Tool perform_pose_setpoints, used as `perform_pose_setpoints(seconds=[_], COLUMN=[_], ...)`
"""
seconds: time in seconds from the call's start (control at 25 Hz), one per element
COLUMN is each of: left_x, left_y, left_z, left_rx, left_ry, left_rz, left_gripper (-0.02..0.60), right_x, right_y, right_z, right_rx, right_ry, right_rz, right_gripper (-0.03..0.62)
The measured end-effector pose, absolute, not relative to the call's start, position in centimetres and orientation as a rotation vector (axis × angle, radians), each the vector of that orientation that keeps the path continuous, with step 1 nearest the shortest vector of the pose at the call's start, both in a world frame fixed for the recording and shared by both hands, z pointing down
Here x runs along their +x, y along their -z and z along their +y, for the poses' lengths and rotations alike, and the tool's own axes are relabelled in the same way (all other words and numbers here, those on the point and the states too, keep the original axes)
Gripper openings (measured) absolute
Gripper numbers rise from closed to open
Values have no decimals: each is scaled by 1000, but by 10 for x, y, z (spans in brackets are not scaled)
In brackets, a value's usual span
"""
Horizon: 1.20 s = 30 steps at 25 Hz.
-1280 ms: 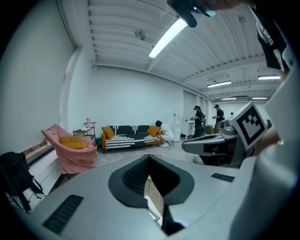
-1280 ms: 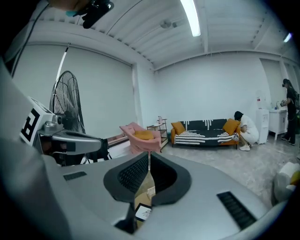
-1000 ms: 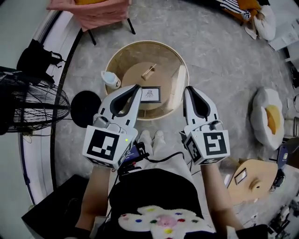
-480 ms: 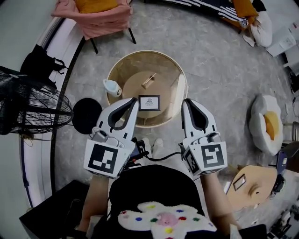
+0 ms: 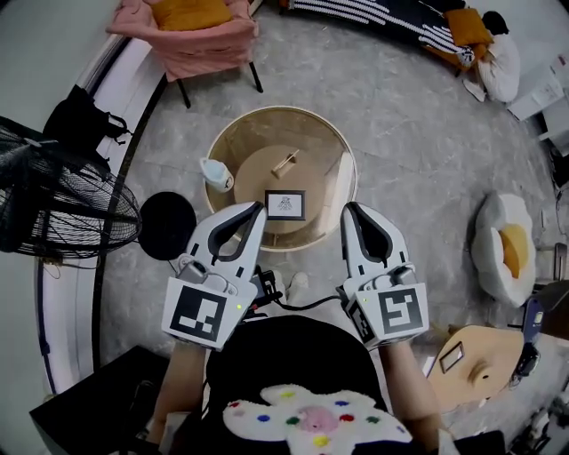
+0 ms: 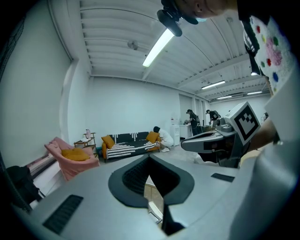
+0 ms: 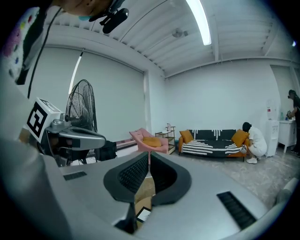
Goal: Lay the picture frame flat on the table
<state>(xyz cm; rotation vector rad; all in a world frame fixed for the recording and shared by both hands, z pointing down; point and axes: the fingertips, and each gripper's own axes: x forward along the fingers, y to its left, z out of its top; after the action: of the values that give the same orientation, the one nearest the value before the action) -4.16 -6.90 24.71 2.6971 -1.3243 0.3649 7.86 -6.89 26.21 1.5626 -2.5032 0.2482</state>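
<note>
"Did the picture frame (image 5: 284, 204) move?"
"No, it stayed on the round table (image 5: 249, 133). The left gripper (image 5: 258, 207) and right gripper (image 5: 348, 210) stayed pressed together, empty. I think no laying had begun."

A grey mottled floor (image 5: 418, 133) runs through a white-walled room (image 6: 126, 105) under a ribbed white ceiling (image 6: 112, 28), lit by a long tube light (image 6: 158, 43). At the far left stands a pink armchair (image 5: 191, 43) holding a mustard cushion (image 5: 187, 12). Just to its right is a small open shelf (image 7: 169, 135), then a black-and-white striped sofa (image 7: 211, 147) with orange cushions along the far wall. A big black floor fan (image 5: 67, 209) stands on the left, and an egg-shaped floor cushion (image 5: 508, 244) lies on the right.
</note>
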Motion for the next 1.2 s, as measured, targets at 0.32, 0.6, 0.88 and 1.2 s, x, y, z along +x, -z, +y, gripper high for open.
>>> perform_pose_setpoints(seconds=[0.32,0.6,0.88,1.2], left_x=[-41,-44,-45,-48], left_y=[-249,-250,-253,-255], left_z=[-67,-67,-67,-67], left_rx=[2704,2687,2676,2667], left_ry=[-365,-348,-346,-348], left_rz=[-1328,-1335,-1336,-1345], left_gripper=[15,15,15,15], right_x=[78,74,75,71], right_y=[-264,-262,-268,-268], right_z=[-65,-66,-63,-62], right_rx=[1553,1552,1523,1500], right_ry=[-267,-279,-269,-232], right_rz=[-2493,-2497,-2490,-2494], right_gripper=[40,40,38,38])
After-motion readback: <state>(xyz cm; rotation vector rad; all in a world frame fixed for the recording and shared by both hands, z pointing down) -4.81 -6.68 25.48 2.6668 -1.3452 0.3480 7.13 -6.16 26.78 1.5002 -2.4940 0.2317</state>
